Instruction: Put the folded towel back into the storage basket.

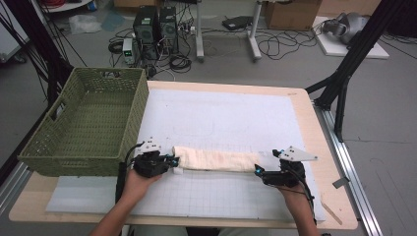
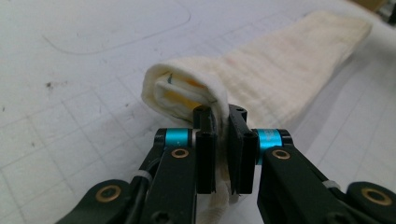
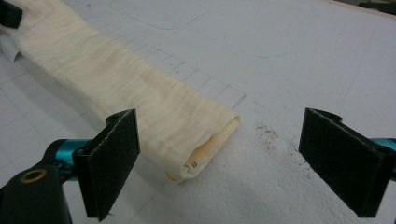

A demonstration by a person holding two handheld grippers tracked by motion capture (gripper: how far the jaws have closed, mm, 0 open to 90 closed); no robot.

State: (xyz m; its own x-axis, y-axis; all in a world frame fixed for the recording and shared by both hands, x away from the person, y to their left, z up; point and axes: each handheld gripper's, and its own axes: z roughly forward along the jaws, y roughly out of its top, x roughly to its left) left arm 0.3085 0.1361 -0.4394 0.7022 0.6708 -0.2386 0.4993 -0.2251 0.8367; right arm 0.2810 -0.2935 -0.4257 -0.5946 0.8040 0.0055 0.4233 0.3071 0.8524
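A cream cloth point(image 1: 216, 160) folded into a long narrow band lies across the white mat, left to right. My left gripper point(image 1: 173, 162) is at its left end, and in the left gripper view my left gripper point(image 2: 223, 140) is shut on the near edge of the cloth point(image 2: 261, 79), whose layers bulge open just beyond the pads. My right gripper point(image 1: 259, 171) is at the cloth's right end. In the right gripper view my right gripper point(image 3: 219, 168) stands wide open, with the cloth's end point(image 3: 140, 107) lying between the jaws, touching neither pad.
A green woven basket point(image 1: 88, 123) stands on the table's left side, close behind my left hand. The white gridded mat point(image 1: 221, 118) covers most of the wooden table. Cables, computer towers and table legs are on the floor beyond the far edge.
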